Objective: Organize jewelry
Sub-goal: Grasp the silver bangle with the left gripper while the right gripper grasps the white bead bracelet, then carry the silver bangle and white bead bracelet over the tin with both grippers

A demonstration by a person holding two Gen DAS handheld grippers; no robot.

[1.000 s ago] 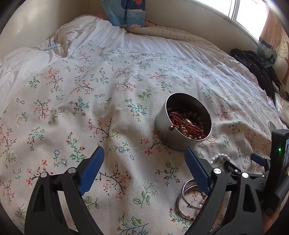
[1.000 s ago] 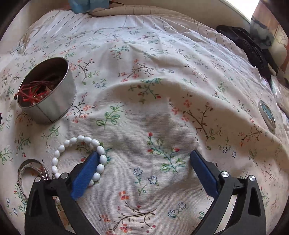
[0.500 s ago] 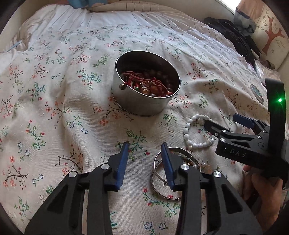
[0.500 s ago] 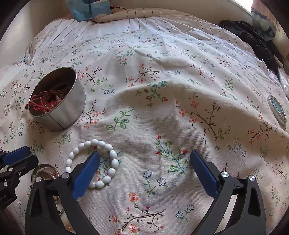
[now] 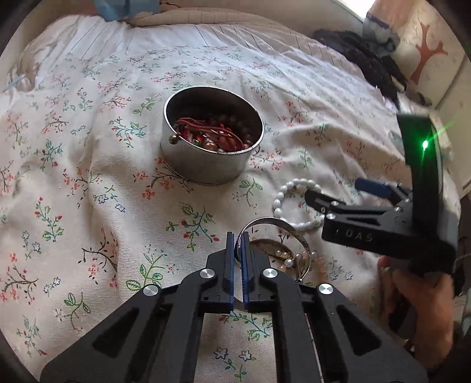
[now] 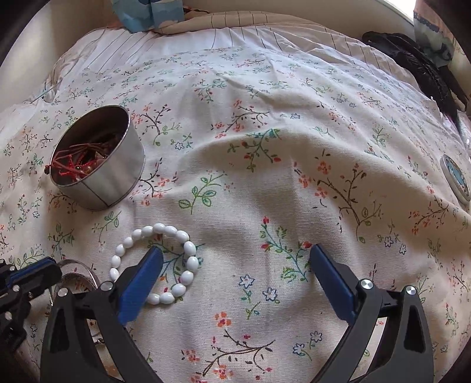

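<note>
A round metal tin (image 5: 203, 165) holding red cords and beads stands on the floral bedspread; it also shows in the right wrist view (image 6: 117, 173). My left gripper (image 5: 238, 244) is shut on the rim of a silver bangle (image 5: 279, 227) that lies with a small pearl piece (image 5: 290, 259) beside it. A white bead bracelet (image 5: 294, 203) lies just right of the tin, also in the right wrist view (image 6: 179, 253). My right gripper (image 6: 235, 265) is open, its left finger over the white bracelet's ring; it shows from the side in the left wrist view (image 5: 332, 203).
The floral bedspread (image 6: 265, 147) is wrinkled and soft. A small round lid (image 6: 456, 179) lies at the right edge. A black bag (image 6: 418, 62) sits at the far right, a blue patterned pillow (image 6: 144, 11) at the head of the bed.
My left gripper moved toward the bangle and closed on its rim. My right gripper stayed open and shifted slightly over the white bracelet.
</note>
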